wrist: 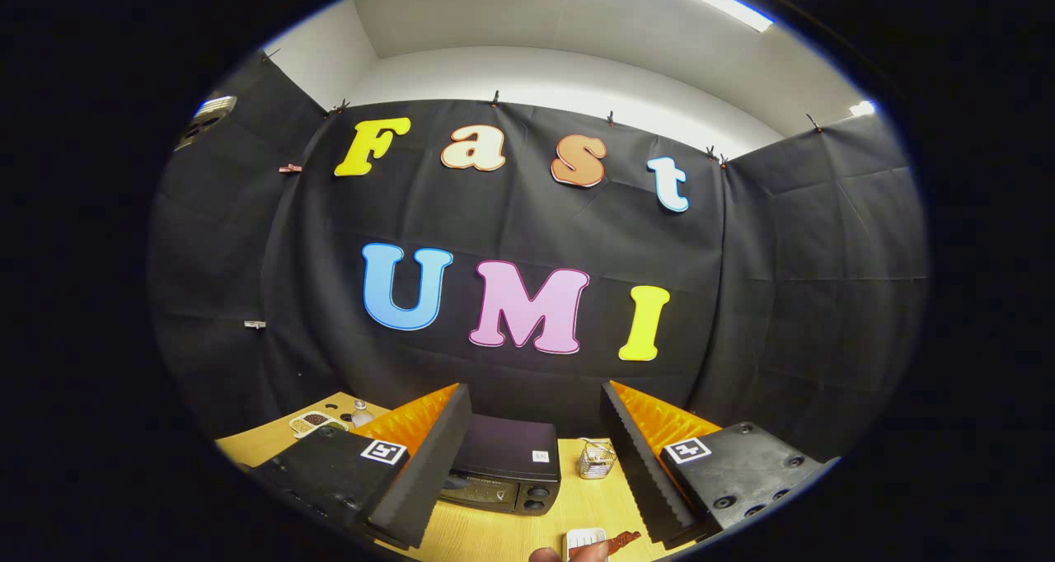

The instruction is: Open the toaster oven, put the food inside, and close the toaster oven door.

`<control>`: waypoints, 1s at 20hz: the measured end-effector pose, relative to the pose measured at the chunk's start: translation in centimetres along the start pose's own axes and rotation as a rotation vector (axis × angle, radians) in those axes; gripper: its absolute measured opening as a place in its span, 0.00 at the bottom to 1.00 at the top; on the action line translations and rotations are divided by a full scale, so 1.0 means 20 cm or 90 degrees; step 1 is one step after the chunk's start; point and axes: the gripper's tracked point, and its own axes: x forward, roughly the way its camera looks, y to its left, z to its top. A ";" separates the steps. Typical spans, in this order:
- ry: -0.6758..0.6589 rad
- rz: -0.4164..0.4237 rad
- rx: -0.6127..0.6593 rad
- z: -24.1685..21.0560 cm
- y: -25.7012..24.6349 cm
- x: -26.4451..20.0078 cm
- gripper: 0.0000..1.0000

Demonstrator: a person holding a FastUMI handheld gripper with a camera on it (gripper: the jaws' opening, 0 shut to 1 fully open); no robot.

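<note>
A small black toaster oven (pixel 504 467) stands on the wooden table (pixel 494 537), just ahead of my fingers and slightly toward the left one, its door shut and knobs on its right side. My gripper (pixel 536 471) is open, held above the table with nothing between the fingers. Below the gap between the fingers, a person's hand (pixel 569 554) holds a small white plate (pixel 585 539) with a brown piece of food (pixel 620 539) next to it.
A small wire basket (pixel 596 459) sits right of the oven, near the right finger. Beyond the left finger lie a tray with dark contents (pixel 315 421) and a little jar (pixel 361 414). Black cloth walls close the booth behind and at both sides.
</note>
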 end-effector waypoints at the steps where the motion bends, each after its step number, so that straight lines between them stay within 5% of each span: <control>1: 0.001 -0.001 0.001 -0.01 0.00 0.00 0.97; 13: 0.000 -0.008 0.006 -0.01 -0.04 -0.04 0.97; 20: 0.018 0.041 0.015 -0.11 0.18 0.03 0.97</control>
